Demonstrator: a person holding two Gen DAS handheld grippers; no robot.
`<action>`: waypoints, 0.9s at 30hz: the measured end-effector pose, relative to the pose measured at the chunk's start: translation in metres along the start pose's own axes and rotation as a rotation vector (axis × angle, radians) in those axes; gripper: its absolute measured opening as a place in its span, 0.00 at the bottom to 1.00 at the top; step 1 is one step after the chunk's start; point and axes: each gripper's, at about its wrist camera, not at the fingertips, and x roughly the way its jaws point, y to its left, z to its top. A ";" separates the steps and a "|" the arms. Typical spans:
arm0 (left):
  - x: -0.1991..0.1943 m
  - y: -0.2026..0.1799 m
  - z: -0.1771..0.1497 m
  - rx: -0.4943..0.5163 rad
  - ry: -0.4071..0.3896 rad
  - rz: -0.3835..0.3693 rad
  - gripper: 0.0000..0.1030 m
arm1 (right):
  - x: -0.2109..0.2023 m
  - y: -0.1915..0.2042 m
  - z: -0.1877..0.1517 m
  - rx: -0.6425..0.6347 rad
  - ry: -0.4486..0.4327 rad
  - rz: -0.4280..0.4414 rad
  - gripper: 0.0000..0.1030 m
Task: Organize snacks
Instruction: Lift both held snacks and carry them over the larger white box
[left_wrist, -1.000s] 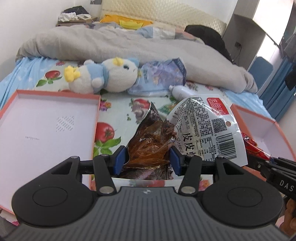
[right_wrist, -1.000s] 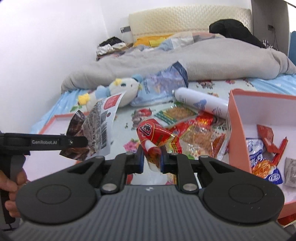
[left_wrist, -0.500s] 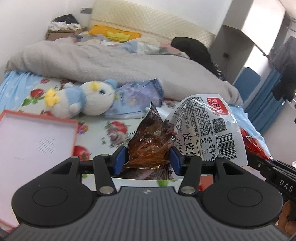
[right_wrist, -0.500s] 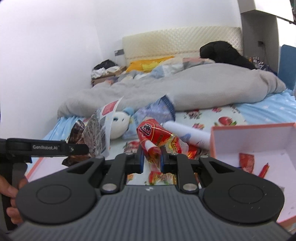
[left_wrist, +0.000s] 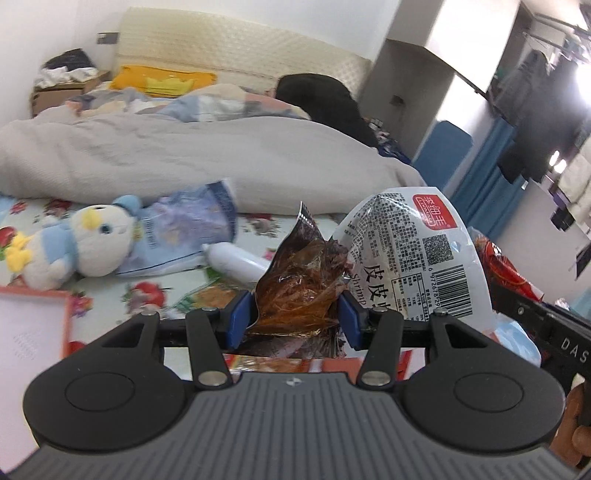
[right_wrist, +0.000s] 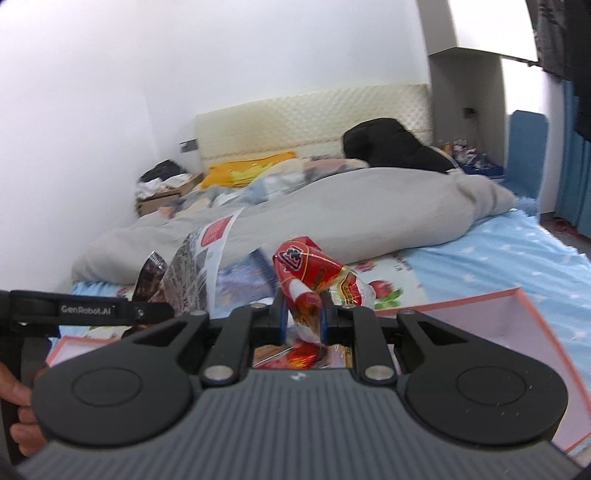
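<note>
Holding 2 packets aloft above the bed (right_wrist: 498, 254), the person is partway through the sorting. The left gripper (left_wrist: 293, 317) is pinching a shrimp snack packet (left_wrist: 399, 258) at its crumpled brown lower part, with the printed white back fanning up and to its right. The right gripper (right_wrist: 302, 317) is clamping narrowly on a red snack packet (right_wrist: 314, 273), which is standing up between its fingers. Just below and to the right of the right gripper, a pink box (right_wrist: 517, 325) is lying open; its contents are hidden here. More wrapped snacks (right_wrist: 299, 356) are lying beneath the gripper, so both held packets and that loose pile are likely still waiting to be boxed.
</note>
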 end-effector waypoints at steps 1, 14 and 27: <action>0.007 -0.008 0.002 0.007 0.008 -0.013 0.55 | 0.001 -0.008 0.001 0.005 -0.002 -0.011 0.18; 0.138 -0.100 -0.019 0.118 0.219 -0.118 0.55 | 0.038 -0.103 -0.034 0.120 0.142 -0.149 0.19; 0.232 -0.131 -0.045 0.224 0.402 -0.097 0.55 | 0.085 -0.161 -0.094 0.208 0.351 -0.208 0.20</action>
